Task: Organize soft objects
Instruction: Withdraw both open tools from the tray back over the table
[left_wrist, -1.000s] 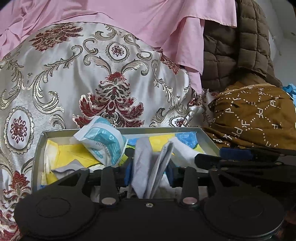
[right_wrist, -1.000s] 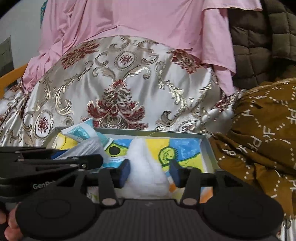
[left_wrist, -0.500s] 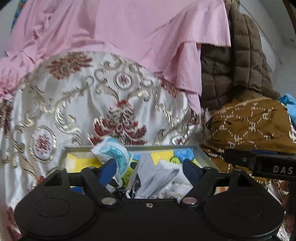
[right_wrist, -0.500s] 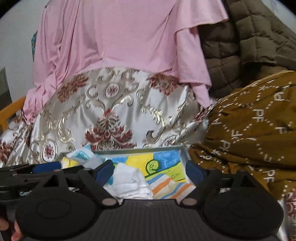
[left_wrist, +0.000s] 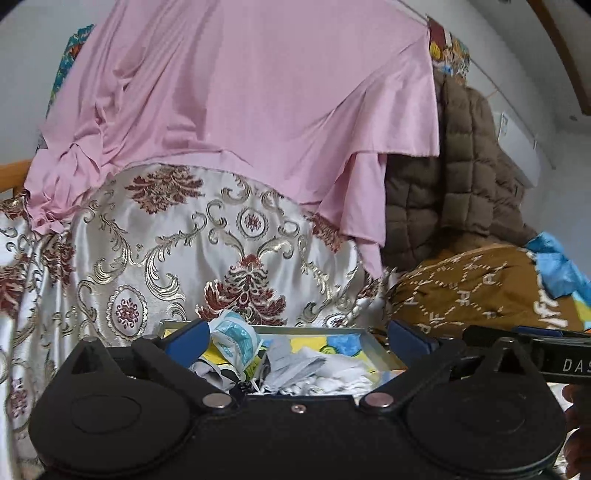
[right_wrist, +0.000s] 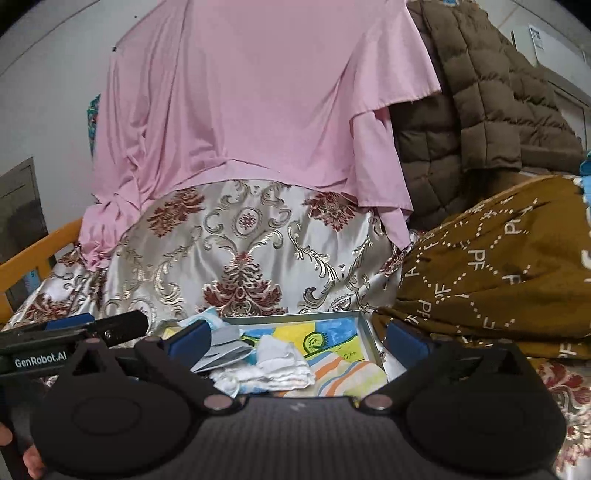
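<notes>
Tray (right_wrist: 367, 341) of soft items, low and ahead of both grippers. White folded cloth (right_wrist: 275, 363) nearer right gripper (right_wrist: 295, 341), grey cloth (left_wrist: 291, 363) nearer left gripper (left_wrist: 297, 341). Both grippers' jaws opening wide, pads gripping nothing.

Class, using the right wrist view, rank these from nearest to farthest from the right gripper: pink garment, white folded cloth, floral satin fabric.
1. White folded cloth, in the tray, between the open fingers.
2. Floral satin fabric, behind the tray.
3. Pink garment, draped above, farthest from the right gripper.
</notes>
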